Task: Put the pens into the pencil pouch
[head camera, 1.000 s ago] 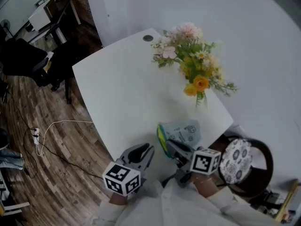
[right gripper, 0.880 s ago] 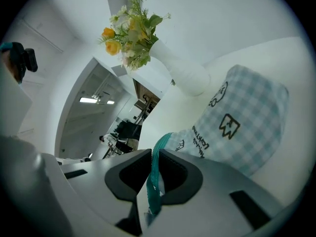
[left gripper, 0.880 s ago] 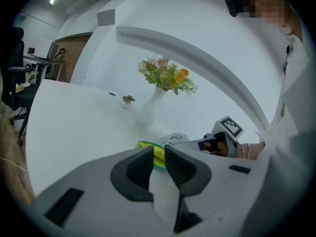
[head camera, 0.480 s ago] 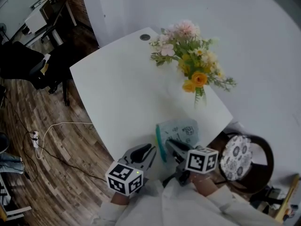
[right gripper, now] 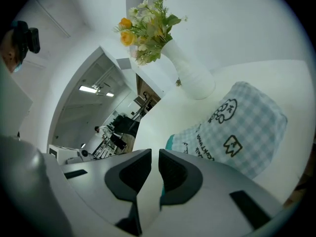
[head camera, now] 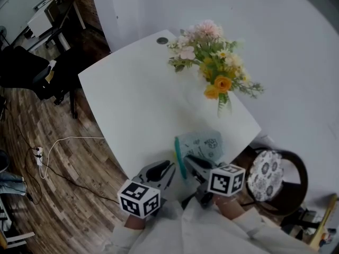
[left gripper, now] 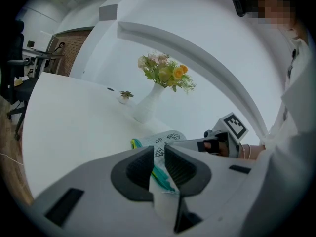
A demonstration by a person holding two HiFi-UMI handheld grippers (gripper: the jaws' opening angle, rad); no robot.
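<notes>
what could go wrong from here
1. The checked pale-blue fabric pencil pouch lies close to the near edge of the white table; a tug by the left tool, whose jaws pinch its teal zip edge, might drag it off.
2. The white vase of flowers stands just behind; a shove could tip it.

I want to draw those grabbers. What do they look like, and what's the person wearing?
The left gripper and the right gripper are both smooth light grey shells with dark grey pads inside the jaws. Each carries a white cube printed with black square markers. No cables show. The person wears white sleeves.
</notes>
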